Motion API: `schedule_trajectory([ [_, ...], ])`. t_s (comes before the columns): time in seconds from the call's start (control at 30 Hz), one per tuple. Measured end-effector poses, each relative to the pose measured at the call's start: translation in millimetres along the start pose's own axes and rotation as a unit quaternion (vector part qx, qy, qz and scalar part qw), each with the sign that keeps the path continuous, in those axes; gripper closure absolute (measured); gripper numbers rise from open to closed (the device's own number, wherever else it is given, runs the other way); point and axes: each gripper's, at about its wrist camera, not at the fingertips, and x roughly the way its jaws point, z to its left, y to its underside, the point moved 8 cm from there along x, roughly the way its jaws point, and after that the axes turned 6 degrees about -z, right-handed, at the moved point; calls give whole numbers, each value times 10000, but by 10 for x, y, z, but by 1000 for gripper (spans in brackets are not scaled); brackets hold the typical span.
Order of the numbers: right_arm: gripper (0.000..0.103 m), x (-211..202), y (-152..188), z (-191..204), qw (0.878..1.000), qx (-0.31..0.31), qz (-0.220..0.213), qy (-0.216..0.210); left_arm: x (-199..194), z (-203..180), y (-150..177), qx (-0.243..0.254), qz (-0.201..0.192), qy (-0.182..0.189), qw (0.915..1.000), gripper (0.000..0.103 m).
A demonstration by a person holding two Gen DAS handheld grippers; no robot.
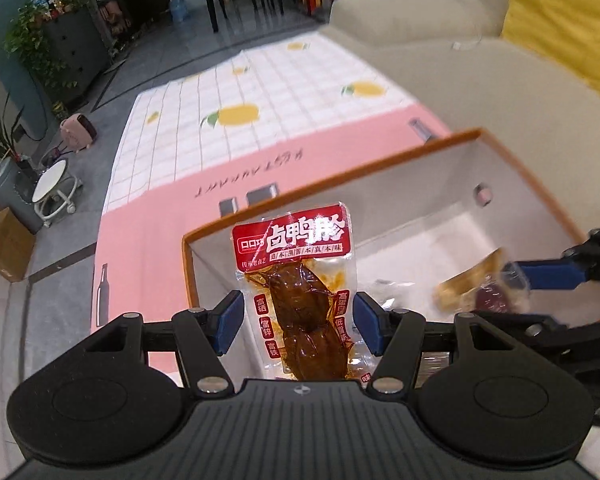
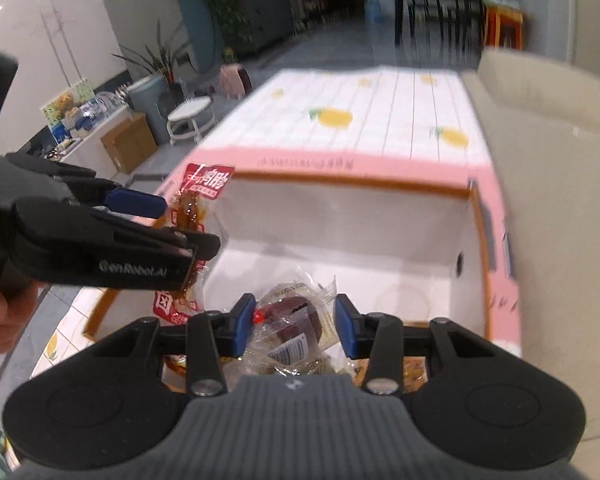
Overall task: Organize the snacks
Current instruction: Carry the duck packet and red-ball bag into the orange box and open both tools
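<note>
My left gripper (image 1: 300, 320) is shut on a red-labelled packet of brown braised meat (image 1: 300, 296), held upright over the near left corner of a white box with an orange rim (image 1: 340, 184). My right gripper (image 2: 294, 326) is shut on a clear-wrapped dark red snack (image 2: 296, 320) above the box's (image 2: 340, 182) near side. In the left wrist view the right gripper's blue finger (image 1: 548, 276) reaches in from the right with its wrapped snack (image 1: 476, 288). The right wrist view shows the left gripper (image 2: 188, 224) at the left with the red packet (image 2: 204, 184).
The box stands on a pink and white tablecloth with lemon prints (image 1: 236, 116). A beige sofa (image 1: 460, 64) with a yellow cushion (image 1: 560, 20) lies to the right. A white stool (image 1: 56, 188), a cardboard box (image 1: 4, 248) and plants stand on the floor at left.
</note>
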Motion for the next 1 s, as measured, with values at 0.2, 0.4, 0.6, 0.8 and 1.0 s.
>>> schedule_trajectory([
  [0.2, 62, 346, -1, -96, 9989, 147, 426, 148, 306, 7, 41, 387, 279, -201, 9987, 35],
  [0.4, 62, 547, 58, -125, 9961, 140, 774, 396, 513, -24, 69, 640, 394, -382, 9964, 34],
  [0.6, 61, 651, 113, -139, 9939, 88, 993, 471, 610, -42, 110, 703, 475, -460, 9953, 33],
  [0.8, 57, 662, 97, -160, 9934, 195, 1004, 525, 604, 5, 106, 377, 459, -349, 9976, 30],
  [1.0, 50, 641, 104, -132, 9931, 157, 1009, 569, 493, 7, 92, 361, 321, -284, 9984, 29],
])
